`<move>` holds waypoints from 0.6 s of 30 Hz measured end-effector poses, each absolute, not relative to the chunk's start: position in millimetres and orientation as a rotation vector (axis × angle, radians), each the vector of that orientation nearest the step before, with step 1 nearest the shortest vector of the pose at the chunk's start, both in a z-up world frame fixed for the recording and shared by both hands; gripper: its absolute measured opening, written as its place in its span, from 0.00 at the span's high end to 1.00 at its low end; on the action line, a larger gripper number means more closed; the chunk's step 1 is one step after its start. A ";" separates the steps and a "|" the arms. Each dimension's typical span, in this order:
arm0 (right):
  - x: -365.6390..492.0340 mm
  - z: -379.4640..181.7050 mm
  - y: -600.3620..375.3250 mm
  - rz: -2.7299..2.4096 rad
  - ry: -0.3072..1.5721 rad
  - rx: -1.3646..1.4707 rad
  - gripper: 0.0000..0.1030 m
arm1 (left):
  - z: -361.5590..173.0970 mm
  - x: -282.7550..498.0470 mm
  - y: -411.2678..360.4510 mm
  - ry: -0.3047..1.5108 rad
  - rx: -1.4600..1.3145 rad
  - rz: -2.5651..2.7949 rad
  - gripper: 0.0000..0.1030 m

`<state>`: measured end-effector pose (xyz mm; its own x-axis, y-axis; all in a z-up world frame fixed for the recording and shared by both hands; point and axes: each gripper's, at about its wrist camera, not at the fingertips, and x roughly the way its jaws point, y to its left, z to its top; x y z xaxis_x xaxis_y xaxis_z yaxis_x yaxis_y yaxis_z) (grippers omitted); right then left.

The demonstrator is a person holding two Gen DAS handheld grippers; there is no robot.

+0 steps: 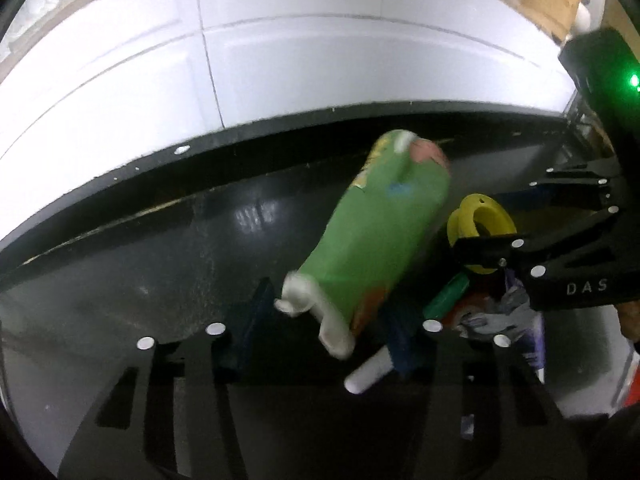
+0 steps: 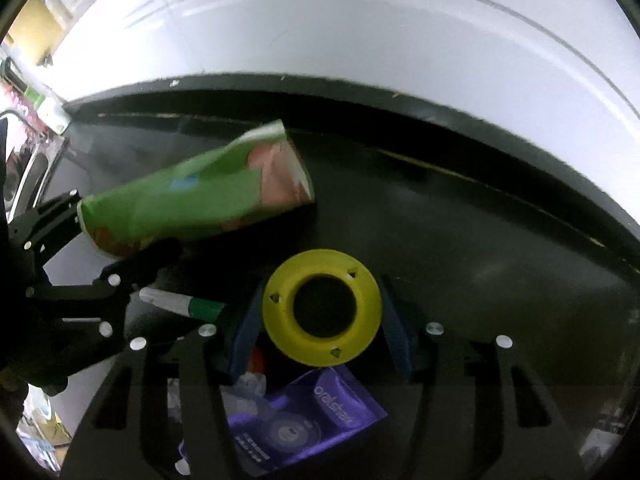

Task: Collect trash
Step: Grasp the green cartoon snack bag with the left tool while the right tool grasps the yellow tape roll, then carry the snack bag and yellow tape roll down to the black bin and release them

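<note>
Green carton (image 1: 372, 236) motion-blurred in both views, its print unreadable; at 6 o'clock its lower end hides part of the white-and-green marker (image 1: 370, 374). Purple packet (image 2: 308, 420): small text illegible, its 9 o'clock side hidden behind the right gripper's frame.

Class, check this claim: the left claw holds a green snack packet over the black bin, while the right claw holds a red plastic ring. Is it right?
One detail is wrong. The ring in the right claw is yellow, not red, as the right wrist view shows. The left claw does hold the green snack packet over the black bin.
</note>
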<state>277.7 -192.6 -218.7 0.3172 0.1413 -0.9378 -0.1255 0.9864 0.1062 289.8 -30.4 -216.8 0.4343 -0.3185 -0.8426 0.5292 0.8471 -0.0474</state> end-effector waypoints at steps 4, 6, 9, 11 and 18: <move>269.4 -206.3 -198.4 0.169 1.209 0.019 0.47 | -202.1 278.3 -29.8 0.968 0.233 -0.540 0.83; 263.6 -199.1 -198.8 0.166 1.193 0.022 0.47 | -195.3 272.2 -28.0 0.968 0.221 -0.541 0.90; 257.8 -191.7 -195.1 0.166 1.176 0.030 0.47 | -188.4 263.4 -24.4 0.970 0.195 -0.541 0.90; 253.1 -186.4 -196.6 0.166 1.165 0.032 0.47 | -183.4 256.4 -21.4 0.966 0.176 -0.534 0.90; 234.0 -163.6 -196.4 0.170 1.115 0.037 0.47 | -167.8 227.8 -17.9 0.943 0.169 -0.504 0.90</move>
<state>234.0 -196.4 -163.6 0.4287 0.1547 -0.8901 -0.1174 0.9864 0.1149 227.8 -17.9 -167.8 0.4818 -0.3391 -0.8080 0.4836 0.8719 -0.0776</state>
